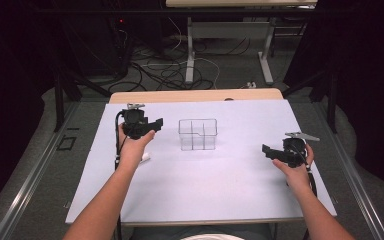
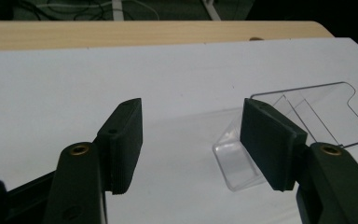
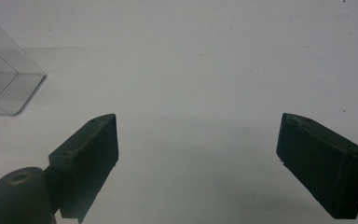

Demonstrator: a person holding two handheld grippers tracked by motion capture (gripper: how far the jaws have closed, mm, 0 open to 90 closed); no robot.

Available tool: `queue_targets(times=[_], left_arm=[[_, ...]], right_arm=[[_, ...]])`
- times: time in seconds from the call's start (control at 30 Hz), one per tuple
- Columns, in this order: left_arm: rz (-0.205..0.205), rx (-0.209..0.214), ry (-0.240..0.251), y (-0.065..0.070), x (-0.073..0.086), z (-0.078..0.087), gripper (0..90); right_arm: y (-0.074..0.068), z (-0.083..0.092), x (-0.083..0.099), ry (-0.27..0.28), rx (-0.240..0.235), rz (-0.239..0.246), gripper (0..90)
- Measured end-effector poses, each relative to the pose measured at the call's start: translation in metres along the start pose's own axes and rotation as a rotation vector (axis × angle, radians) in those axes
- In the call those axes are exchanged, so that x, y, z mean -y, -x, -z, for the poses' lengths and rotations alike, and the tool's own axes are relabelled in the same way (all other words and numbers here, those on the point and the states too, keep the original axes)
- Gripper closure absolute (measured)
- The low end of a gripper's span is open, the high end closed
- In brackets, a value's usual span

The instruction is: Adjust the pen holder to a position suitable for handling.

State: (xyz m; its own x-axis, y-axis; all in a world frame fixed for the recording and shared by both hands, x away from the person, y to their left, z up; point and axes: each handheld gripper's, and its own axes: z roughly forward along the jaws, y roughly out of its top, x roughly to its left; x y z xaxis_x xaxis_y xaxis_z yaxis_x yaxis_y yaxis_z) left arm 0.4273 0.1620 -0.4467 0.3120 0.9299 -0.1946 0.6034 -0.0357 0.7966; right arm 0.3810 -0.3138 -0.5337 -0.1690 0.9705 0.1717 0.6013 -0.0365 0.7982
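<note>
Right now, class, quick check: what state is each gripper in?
Left gripper: open, holding nothing; the clear divided box sits beyond it.
Right gripper: open, holding nothing, above the white table.

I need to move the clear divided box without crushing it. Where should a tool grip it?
Grip the clear divided box by one outer wall at its open rim, coming from above: it stands upright, open side up, so one jaw can slip inside a compartment.
</note>
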Motion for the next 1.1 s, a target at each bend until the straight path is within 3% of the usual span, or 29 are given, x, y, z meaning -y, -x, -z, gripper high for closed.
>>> queue_targets(times=[0.1, 0.3, 0.53, 0.67, 0.9, 1.0, 1.03, 1.07, 1.1], left_arm=[[-0.019, -0.035, 0.043, -0.010, -0.002, 0.009, 36.2], [-0.022, -0.055, 0.098, -0.029, -0.002, 0.020, 31.9], [0.009, -0.089, 0.093, -0.051, 0.006, 0.023, 19.7], [0.054, -0.086, 0.104, -0.067, 0.014, 0.028, 16.7], [0.060, -0.080, 0.068, -0.082, 0.023, 0.035, 15.2], [0.020, -0.091, 0.046, -0.088, 0.027, 0.038, 14.1], [-0.053, -0.141, 0.010, -0.090, 0.028, 0.041, 14.0], [-0.053, -0.141, 0.010, -0.090, 0.028, 0.041, 14.4], [-0.085, -0.159, -0.006, -0.091, 0.029, 0.043, 14.5]], right_arm=[[0.000, 0.000, 0.000, 0.000, -0.002, 0.001, 12.2], [0.000, 0.000, 0.000, -0.001, -0.002, -0.003, 12.3], [-0.002, 0.000, 0.000, -0.005, -0.007, -0.001, 12.3], [-0.003, 0.000, 0.001, -0.008, -0.008, 0.004, 12.3], [-0.006, 0.000, 0.001, -0.008, -0.010, 0.010, 12.3], [-0.006, 0.000, 0.001, -0.008, -0.014, 0.013, 12.3], [-0.007, 0.001, 0.000, -0.005, -0.016, 0.013, 12.3], [-0.007, 0.001, 0.000, -0.004, -0.016, 0.015, 12.3], [-0.007, 0.001, -0.001, -0.003, -0.016, 0.017, 12.3]])
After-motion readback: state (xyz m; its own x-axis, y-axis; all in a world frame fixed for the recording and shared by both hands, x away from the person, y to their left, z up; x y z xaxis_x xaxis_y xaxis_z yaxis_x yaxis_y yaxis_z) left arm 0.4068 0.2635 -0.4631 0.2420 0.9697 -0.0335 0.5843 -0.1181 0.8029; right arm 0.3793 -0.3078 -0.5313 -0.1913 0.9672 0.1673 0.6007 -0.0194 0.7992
